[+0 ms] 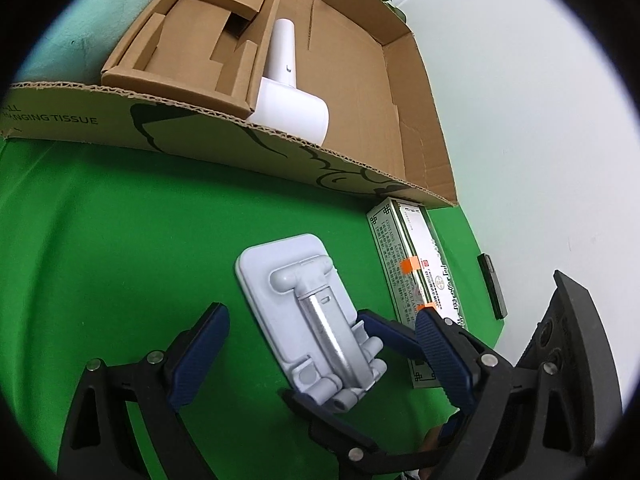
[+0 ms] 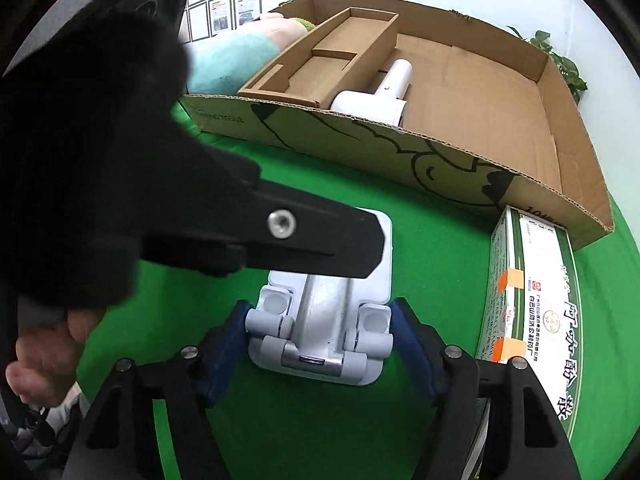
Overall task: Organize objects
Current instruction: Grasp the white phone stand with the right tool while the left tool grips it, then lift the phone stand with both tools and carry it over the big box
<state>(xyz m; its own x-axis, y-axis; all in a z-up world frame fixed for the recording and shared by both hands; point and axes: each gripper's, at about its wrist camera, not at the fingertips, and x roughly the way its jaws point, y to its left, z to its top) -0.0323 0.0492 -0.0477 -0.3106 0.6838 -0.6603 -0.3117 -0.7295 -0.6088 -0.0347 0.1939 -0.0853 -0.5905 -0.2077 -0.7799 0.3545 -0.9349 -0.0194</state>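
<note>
Cardboard box [image 2: 520, 92] far holds one white gadget [image 2: 384, 92]; my right tool [image 2: 318, 340] half-open brackets the grey stand [image 2: 324, 320], left tool [image 1: 296, 340] wide open, medicine box [image 2: 528, 308] still out

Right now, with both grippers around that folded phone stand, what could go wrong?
1. The right gripper straddles only the hinge end of the phone stand; a lift from there might tip the stand or let it slip.
2. The left gripper crowds the same stand, so the fingers could collide.
3. The medicine box lies close beside the right gripper and could get nudged.
</note>
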